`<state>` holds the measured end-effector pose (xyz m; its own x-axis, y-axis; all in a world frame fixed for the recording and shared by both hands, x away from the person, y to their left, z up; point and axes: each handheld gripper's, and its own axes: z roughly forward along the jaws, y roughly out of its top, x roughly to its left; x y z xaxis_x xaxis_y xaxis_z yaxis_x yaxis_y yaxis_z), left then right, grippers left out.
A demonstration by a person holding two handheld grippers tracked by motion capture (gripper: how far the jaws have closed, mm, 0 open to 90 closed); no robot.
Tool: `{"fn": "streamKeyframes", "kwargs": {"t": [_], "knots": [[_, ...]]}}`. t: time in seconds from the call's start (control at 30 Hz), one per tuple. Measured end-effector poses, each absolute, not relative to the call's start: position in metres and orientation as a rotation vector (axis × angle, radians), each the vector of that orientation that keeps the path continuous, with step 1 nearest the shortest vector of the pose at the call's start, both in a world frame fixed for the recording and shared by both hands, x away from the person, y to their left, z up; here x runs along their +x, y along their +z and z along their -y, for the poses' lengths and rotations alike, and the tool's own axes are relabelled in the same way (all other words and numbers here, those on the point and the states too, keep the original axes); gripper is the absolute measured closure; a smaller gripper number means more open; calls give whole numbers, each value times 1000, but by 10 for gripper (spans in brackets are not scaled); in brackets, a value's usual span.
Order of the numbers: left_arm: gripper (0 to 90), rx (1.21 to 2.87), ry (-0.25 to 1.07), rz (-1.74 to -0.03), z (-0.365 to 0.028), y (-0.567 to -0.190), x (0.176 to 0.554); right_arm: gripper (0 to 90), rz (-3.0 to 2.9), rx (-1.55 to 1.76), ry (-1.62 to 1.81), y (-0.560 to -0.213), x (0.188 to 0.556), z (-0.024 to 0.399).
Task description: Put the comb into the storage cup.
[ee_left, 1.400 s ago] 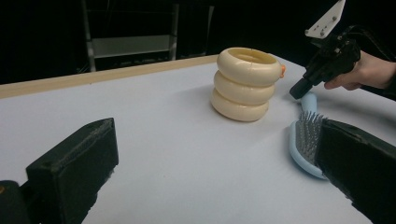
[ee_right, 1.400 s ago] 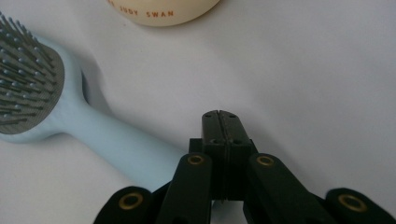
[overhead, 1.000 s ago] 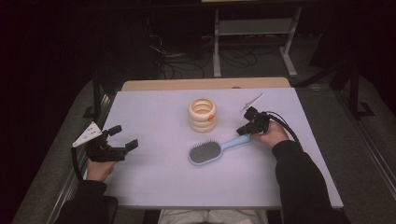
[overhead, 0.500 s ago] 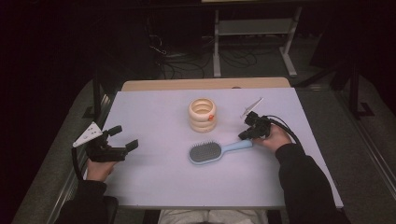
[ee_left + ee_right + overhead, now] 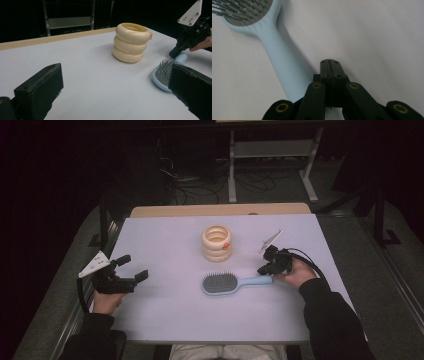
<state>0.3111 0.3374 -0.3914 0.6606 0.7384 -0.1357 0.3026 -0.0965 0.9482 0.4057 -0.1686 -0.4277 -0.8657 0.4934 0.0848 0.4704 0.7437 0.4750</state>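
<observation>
Pale blue plastic catches the eye first: a hairbrush point(image 5: 235, 283) lies bristles-up on the white table point(image 5: 165, 320), just below the middle of the high view, its grey bristle pad to the left and its handle running off to the right. At the handle's far end sits the right gripper point(image 5: 264, 269), held in a hand point(image 5: 292, 274) that comes in from the lower right with a dark sleeve behind it. In the right gripper view its two black jaws are pressed flat together with nothing between them, and the handle point(image 5: 284, 67) runs past them on the left side of the frame, beside the tips rather than in them. Whether the tips actually touch the handle I cannot tell.

A cream holder point(image 5: 217, 242) made of three stacked rings stands upright above the brush, close to the centre of the high view, with a small orange spot on its right side.

Over at the left edge of the high view the left gripper point(image 5: 134, 268) is held above the table, well apart from the brush. Its jaws stand wide open and empty, as the left gripper view shows, with the ringed holder point(image 5: 131, 42) and the brush head point(image 5: 162, 75) seen between them farther off.
</observation>
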Motion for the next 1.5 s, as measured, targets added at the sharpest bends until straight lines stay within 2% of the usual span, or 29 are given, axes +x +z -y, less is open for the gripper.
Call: {"fn": "streamKeyframes", "kwargs": {"t": [1.5], "knots": [[0, 1695, 451, -861, -336, -392, 311, 887, -2916, 775, 759, -428, 370, 177]]}}
